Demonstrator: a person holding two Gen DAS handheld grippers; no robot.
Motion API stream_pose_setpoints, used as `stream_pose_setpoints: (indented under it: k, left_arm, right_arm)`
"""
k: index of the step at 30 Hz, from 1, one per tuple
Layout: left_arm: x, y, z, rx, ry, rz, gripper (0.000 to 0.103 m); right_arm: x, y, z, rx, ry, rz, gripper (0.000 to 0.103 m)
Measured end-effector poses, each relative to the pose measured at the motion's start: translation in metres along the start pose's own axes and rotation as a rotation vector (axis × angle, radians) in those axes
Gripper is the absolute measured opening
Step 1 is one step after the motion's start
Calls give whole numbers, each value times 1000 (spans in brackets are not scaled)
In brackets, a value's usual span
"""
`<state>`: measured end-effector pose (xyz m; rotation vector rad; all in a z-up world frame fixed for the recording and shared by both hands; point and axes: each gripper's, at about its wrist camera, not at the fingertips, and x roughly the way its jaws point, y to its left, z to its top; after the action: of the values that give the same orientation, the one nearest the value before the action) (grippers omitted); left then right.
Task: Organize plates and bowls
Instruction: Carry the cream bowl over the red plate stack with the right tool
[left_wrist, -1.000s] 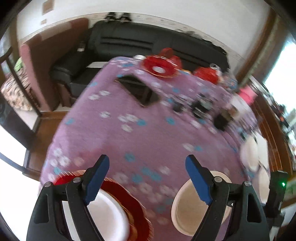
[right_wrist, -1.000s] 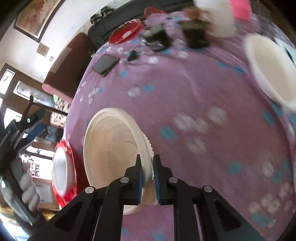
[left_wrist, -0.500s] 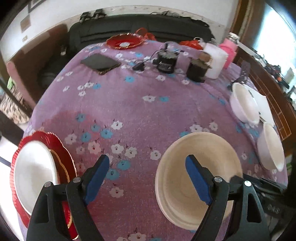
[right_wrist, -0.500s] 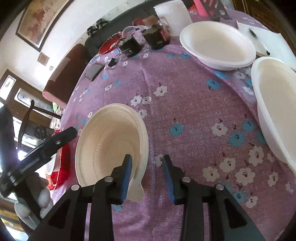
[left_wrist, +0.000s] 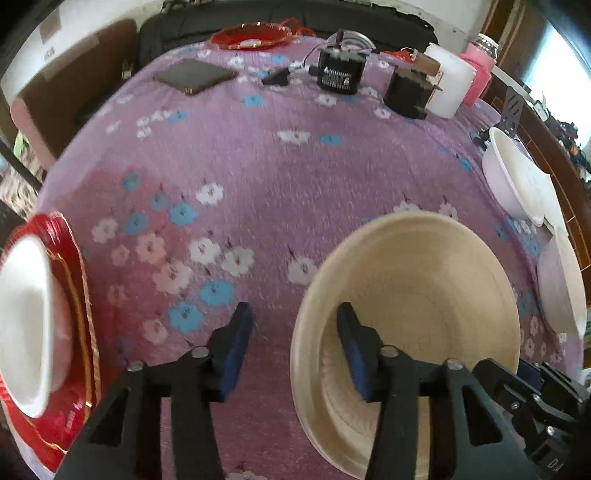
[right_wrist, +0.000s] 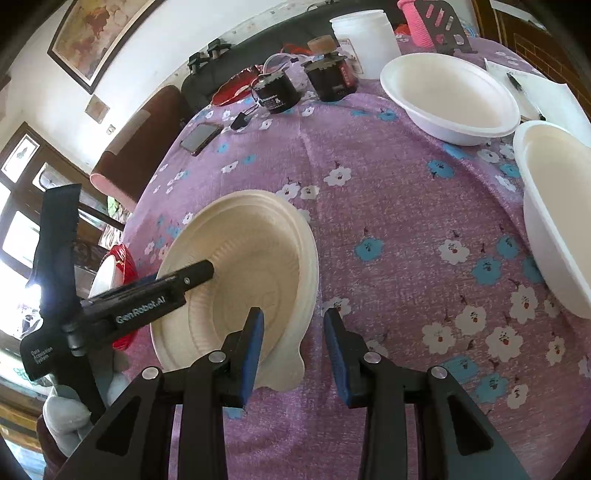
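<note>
A cream paper bowl (left_wrist: 424, 295) (right_wrist: 251, 258) rests on the purple flowered tablecloth (left_wrist: 277, 177). My left gripper (left_wrist: 293, 347) straddles its left rim, one finger inside the bowl and one outside; its jaws are closing and the pads stand clear of the rim. My right gripper (right_wrist: 295, 350) is open around the bowl's near rim, with gaps on both sides. At the table's left edge a red plate (left_wrist: 79, 295) carries a white bowl (left_wrist: 22, 314). Two white bowls (right_wrist: 447, 92) (right_wrist: 554, 206) sit at the right.
Across the far side of the table lie a phone (left_wrist: 194, 75), two black motors (left_wrist: 338, 72) (left_wrist: 406, 92), a white container (left_wrist: 448, 85) and another red plate (left_wrist: 251, 35). Paper with a pen (right_wrist: 535, 92) lies at the far right. A dark sofa stands behind.
My right gripper has let go of the cream bowl's rim and opened. My left gripper has come down to the bowl, and its jaws have narrowed around the left rim.
</note>
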<state>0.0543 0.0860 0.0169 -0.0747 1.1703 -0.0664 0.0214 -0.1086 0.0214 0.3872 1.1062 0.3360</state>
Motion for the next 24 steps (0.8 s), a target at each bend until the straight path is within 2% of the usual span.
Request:
stream_pose_setpoints:
  k: [2,4,5,7,9,15,24]
  left_arm:
    - [-1,-1,-3,-7,-19,12,44]
    - [-3,-3,-7,-9,-27,3,38]
    - [-4,-4,-8,-8,-27,-9,32]
    - [-7,-6,-11,-6,-14,-32,23]
    - [-13,-7,-15,-4,-26,-13,22]
    - [-48,-2,-26,-27,-108,21,22]
    - [-114,13,-56,-46,-291,89,23]
  right_arm:
    - [2,3,-1,-8,0,-10,37]
    - [4,4,-2,-3,-1,-14,34]
    - [5,5,-2,-1,0,2,25]
    - [3,9,-2,1,-12,-2,24]
    - [-2,14,-3,-19,-35,-22,24]
    - [-22,31,-7,-54,-84,11,24]
    - [-41,64,-22,-108,-132,53,24]
